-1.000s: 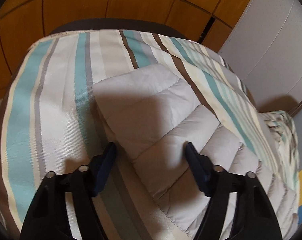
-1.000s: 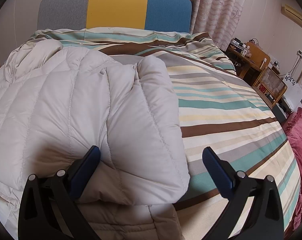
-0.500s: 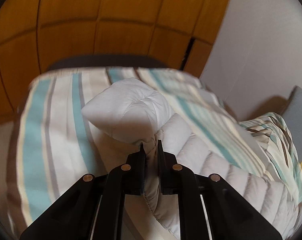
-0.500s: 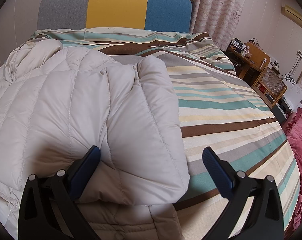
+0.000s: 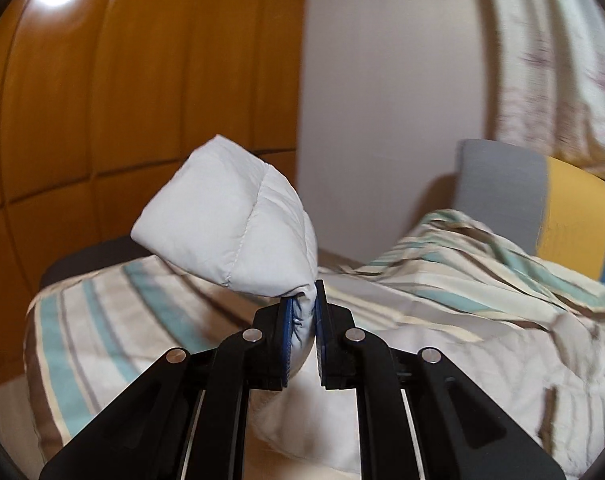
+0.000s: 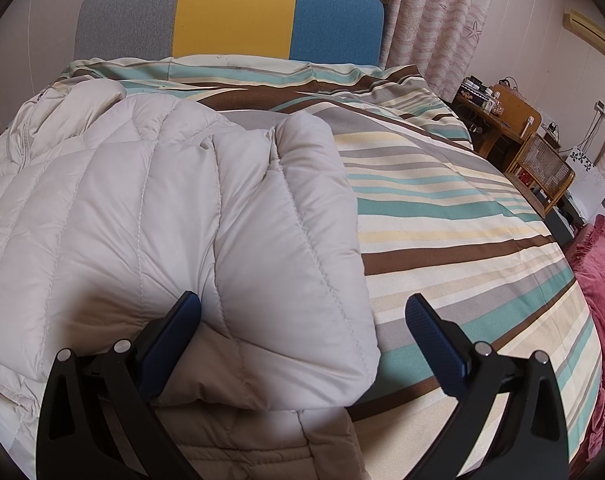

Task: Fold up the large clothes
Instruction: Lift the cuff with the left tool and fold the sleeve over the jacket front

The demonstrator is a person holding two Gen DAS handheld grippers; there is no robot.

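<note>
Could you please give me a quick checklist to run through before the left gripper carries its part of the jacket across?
1. Left gripper shut on the jacket sleeve: ok.
2. Sleeve end lifted off the striped bedspread: ok.
3. Right gripper open, pads off the fabric: ok.
4. Folded jacket lying flat: ok.
5. Bedspread around the jacket clear of other things: ok.
6. Where the sleeve will land: cannot tell.

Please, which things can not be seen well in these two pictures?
- Left wrist view: the jacket below the left gripper is hidden by its black fingers.
- Left wrist view: the curtain is blurred.
- Right wrist view: the small things on the desk are too small.
- Right wrist view: the red cushion is cut off by the edge.
</note>
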